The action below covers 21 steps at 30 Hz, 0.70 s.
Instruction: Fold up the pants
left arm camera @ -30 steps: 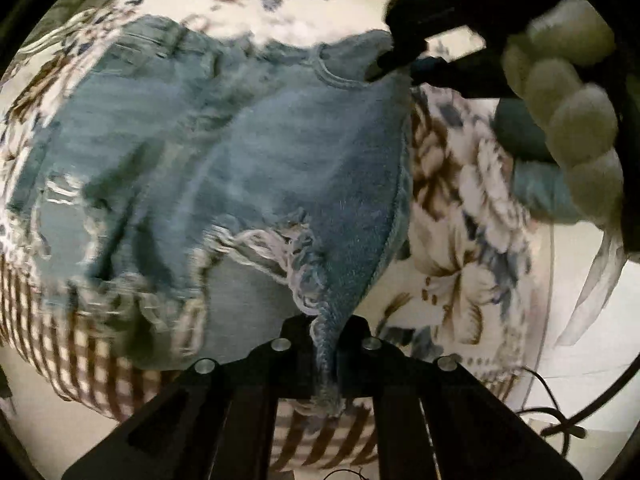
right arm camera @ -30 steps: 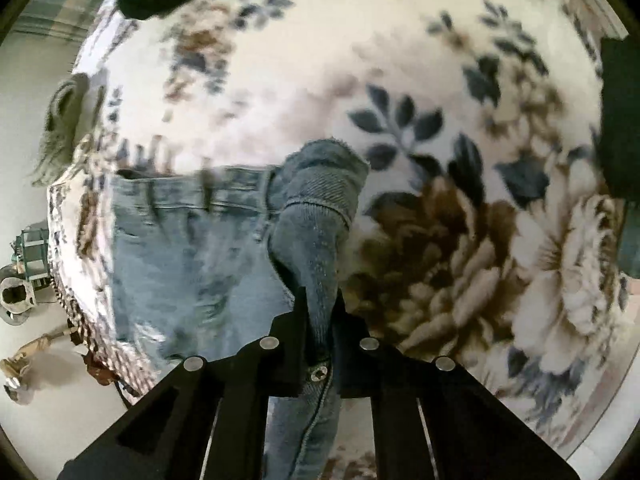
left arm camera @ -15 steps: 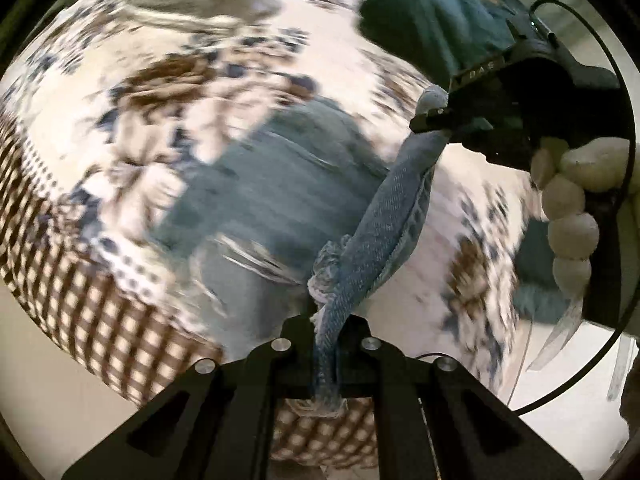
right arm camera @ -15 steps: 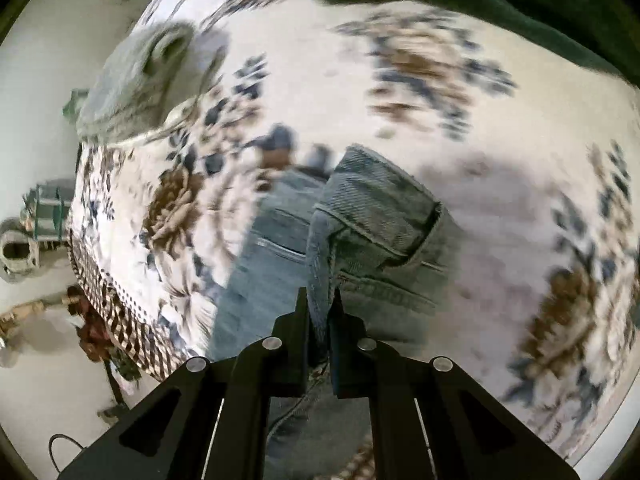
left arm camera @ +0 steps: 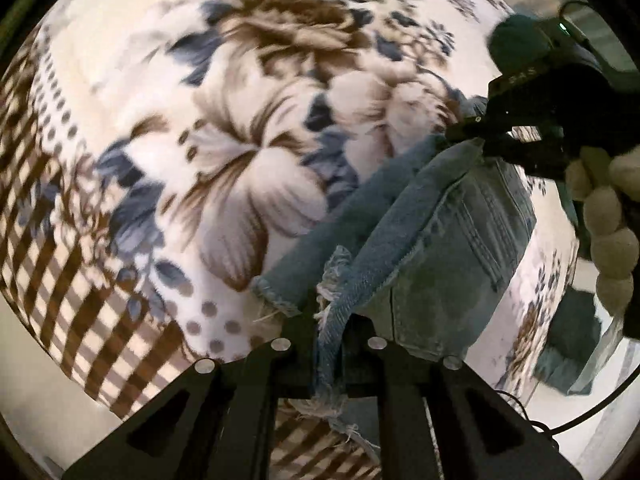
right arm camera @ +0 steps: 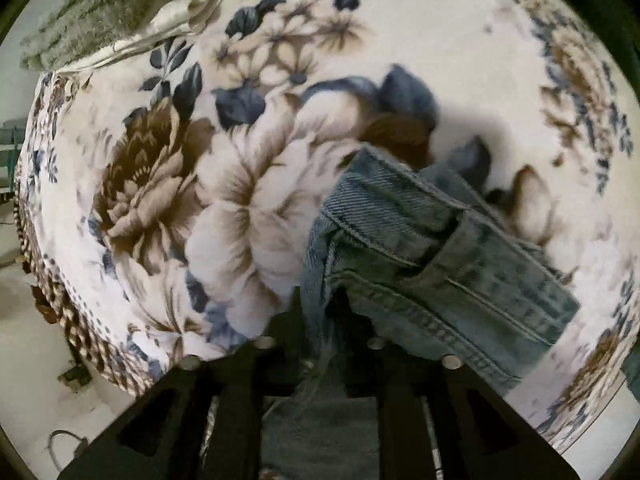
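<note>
Light blue denim shorts (left arm camera: 448, 264) with frayed hems lie folded over on a floral blanket (left arm camera: 240, 152). My left gripper (left arm camera: 330, 334) is shut on the frayed hem edge and holds it lifted. My right gripper (right arm camera: 320, 312) is shut on the waistband end (right arm camera: 384, 216); it also shows in the left wrist view (left arm camera: 476, 136), at the far end of the taut denim edge. A hand in a white fuzzy glove (left arm camera: 612, 240) holds it.
The blanket's brown checked border (left arm camera: 80, 280) hangs over the bed edge at the left. A grey-green fuzzy pillow (right arm camera: 92, 4) lies at the top left in the right wrist view. Cables (left arm camera: 532, 424) lie on the pale floor.
Both grippers have carried their denim edge across the shorts, folding one half over the other. The views now swing over bare floral blanket on the left.
</note>
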Each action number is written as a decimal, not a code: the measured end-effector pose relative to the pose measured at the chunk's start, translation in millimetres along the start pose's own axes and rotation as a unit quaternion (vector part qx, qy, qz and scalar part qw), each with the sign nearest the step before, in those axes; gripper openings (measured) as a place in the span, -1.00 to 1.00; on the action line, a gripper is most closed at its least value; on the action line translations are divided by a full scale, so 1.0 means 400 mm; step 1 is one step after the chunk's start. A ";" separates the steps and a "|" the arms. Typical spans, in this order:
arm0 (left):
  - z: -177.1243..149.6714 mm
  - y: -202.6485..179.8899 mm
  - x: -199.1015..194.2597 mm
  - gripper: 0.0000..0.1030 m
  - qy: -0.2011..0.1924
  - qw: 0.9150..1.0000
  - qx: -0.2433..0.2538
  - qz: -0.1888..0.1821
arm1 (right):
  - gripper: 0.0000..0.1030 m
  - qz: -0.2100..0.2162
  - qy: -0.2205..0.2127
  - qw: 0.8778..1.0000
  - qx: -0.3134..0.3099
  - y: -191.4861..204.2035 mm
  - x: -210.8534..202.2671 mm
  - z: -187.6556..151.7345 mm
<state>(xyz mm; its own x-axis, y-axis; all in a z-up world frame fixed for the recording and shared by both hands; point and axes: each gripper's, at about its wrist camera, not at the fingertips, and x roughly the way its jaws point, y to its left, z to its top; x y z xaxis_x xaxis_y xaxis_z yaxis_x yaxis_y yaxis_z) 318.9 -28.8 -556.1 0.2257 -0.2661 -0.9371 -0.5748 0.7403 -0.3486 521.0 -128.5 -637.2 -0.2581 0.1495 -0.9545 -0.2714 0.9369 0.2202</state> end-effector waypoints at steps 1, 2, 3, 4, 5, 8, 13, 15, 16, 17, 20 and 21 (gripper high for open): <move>-0.002 0.004 -0.004 -0.73 0.000 1.000 -0.007 0.004 | 0.49 0.019 0.006 1.000 0.002 -0.003 -0.004 -0.002; -0.004 0.007 -0.012 -0.50 -0.004 1.000 -0.012 0.011 | 0.71 0.028 0.005 1.000 0.002 -0.008 -0.014 -0.008; -0.003 0.010 -0.023 -0.26 -0.011 1.000 -0.012 0.018 | 0.82 0.036 0.000 0.999 0.002 -0.016 -0.029 -0.018; -0.002 0.012 -0.037 -0.18 -0.018 0.999 -0.013 0.023 | 0.82 0.044 -0.002 0.999 -0.001 -0.029 -0.049 -0.033; -0.001 0.016 -0.051 -0.12 -0.026 0.999 -0.017 0.022 | 0.82 0.044 -0.006 0.999 -0.002 -0.041 -0.066 -0.047; -0.011 0.025 -0.102 0.02 -0.048 0.998 -0.030 0.026 | 0.84 0.052 -0.021 0.998 -0.002 -0.109 -0.129 -0.113; -0.083 0.016 -0.137 0.27 -0.060 0.994 -0.090 0.001 | 1.00 0.050 -0.034 0.998 0.005 -0.273 -0.197 -0.243; -0.128 0.000 -0.105 0.27 -0.034 0.990 -0.133 -0.022 | 1.00 0.051 -0.032 0.998 0.007 -0.331 -0.198 -0.285; -0.147 -0.017 -0.082 0.27 -0.021 0.988 -0.149 -0.032 | 1.00 0.053 -0.031 0.998 0.008 -0.361 -0.193 -0.303; -0.172 -0.027 -0.054 0.27 -0.003 0.984 -0.172 -0.042 | 1.00 0.054 -0.029 0.998 0.011 -0.388 -0.186 -0.315; -0.238 -0.044 0.026 0.27 0.031 0.968 -0.241 -0.069 | 1.00 0.073 -0.025 0.997 0.022 -0.470 -0.167 -0.338; -0.254 -0.050 0.056 0.27 0.041 0.962 -0.259 -0.077 | 1.00 0.083 -0.024 0.996 0.025 -0.495 -0.158 -0.341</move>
<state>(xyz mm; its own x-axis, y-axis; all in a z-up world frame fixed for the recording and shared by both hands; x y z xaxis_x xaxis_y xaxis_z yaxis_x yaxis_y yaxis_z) 255.4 -112.1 -571.6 0.2884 -0.4109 -0.8649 -0.8595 0.2869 -0.4229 464.5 -366.4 -592.8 -0.2503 0.3171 -0.9148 -0.1813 0.9128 0.3660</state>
